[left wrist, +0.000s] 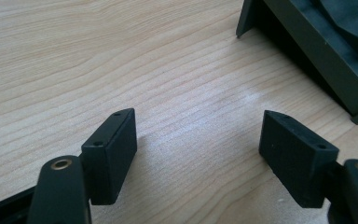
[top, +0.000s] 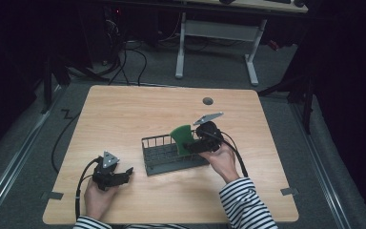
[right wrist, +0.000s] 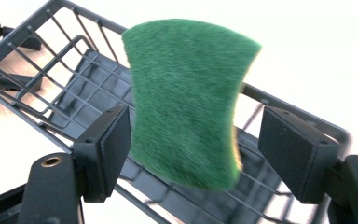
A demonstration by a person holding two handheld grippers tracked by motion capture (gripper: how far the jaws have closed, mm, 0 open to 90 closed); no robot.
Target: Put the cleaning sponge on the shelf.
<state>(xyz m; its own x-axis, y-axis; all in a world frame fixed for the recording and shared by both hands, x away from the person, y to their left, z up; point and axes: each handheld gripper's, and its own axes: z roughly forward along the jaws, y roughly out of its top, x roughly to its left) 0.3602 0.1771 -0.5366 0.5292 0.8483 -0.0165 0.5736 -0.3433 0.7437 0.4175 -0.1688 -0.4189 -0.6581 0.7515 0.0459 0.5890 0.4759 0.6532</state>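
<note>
- Nearest the person, the left tongs (top: 124,174) rest low on the tabletop (top: 124,119), released, with bare wood between the two jaws.
- The left gripper view adds a close look at a dark corner of the rack (left wrist: 326,60) just beyond those jaws, apart from them.
- Farther in, the wire rack (top: 164,155) stands mid-tabletop; it lies between the two hands.
- At its right end the right tongs (top: 190,147) reach over the rim, where a green sponge (top: 182,138) stands upright in the rack.
- The right gripper view shows that the sponge (right wrist: 186,112) sits between the spread jaws, close to the left jaw and clear of the right, so the right tongs are released; a yellow layer edges it.
- Beyond, a grommet hole (top: 208,101) marks the far tabletop.
</note>
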